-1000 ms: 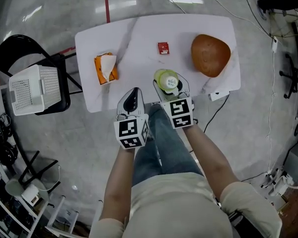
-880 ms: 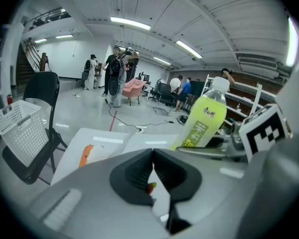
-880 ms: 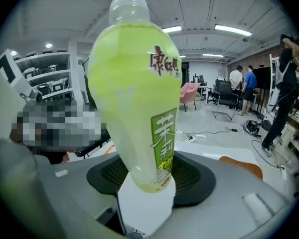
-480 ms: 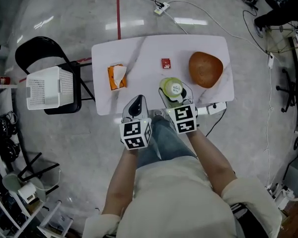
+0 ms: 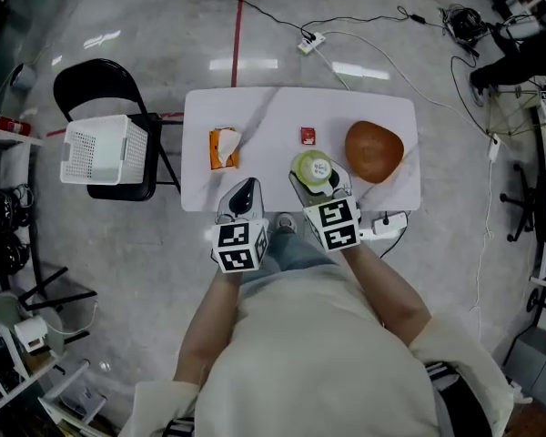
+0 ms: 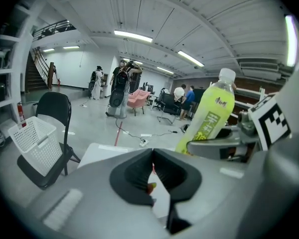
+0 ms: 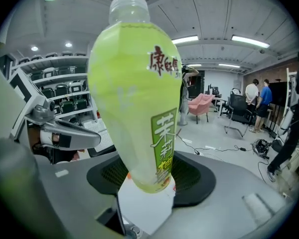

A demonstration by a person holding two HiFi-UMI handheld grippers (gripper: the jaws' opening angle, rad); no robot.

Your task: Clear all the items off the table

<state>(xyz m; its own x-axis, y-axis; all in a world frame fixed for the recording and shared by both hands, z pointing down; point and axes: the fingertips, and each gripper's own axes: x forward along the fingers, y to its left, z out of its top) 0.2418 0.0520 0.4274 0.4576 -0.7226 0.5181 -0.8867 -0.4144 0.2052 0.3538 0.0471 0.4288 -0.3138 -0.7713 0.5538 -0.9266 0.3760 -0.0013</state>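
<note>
While my right gripper (image 7: 149, 177) is clamping the green tea bottle (image 7: 134, 83) low by its base over the near edge of the table (image 5: 255, 116) and my left gripper (image 6: 152, 171) is riding shut, empty, I'm minding top-heavy tilt, probably aiming for the white basket (image 5: 105, 148) on the chair (image 5: 91, 85).

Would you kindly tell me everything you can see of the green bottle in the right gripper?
The bottle is yellow-green plastic with a pale screw cap, red characters near the shoulder and a darker green strip of white characters. It is widest at the shoulder and narrows toward the base. It stands upright, capped, clamped near its base between the jaws of the right gripper, over the near edge of the white table.
</note>
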